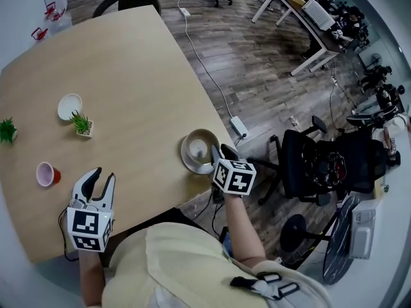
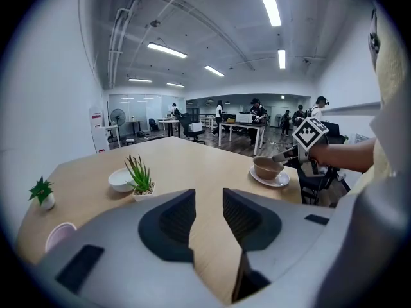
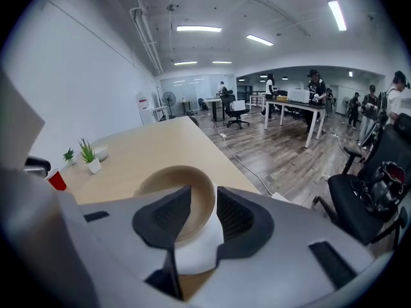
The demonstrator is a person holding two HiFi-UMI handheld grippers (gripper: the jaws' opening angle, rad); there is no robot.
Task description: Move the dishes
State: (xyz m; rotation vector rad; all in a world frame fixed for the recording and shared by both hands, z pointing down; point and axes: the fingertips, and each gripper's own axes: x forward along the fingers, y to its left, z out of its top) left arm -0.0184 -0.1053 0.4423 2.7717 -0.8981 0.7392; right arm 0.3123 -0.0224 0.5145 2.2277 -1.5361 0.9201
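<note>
Straddling the bowl [image 3: 166, 182] rim: right tongs [image 3: 203, 196]

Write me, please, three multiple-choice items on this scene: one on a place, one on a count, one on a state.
1. Where is the brown bowl? A. On a saucer at the table edge. B. On the floor. C. On a chair.
2. How many potted plants stand on the table? A. None. B. Two. C. Five.
3. How are the left gripper's jaws? A. Shut on the pink cup. B. Shut on a plant. C. Apart, nothing between.
Key: 1 A, it sits on its saucer; 2 B, one beside the white bowl, one farther left; 3 C, only tabletop shows between them.
</note>
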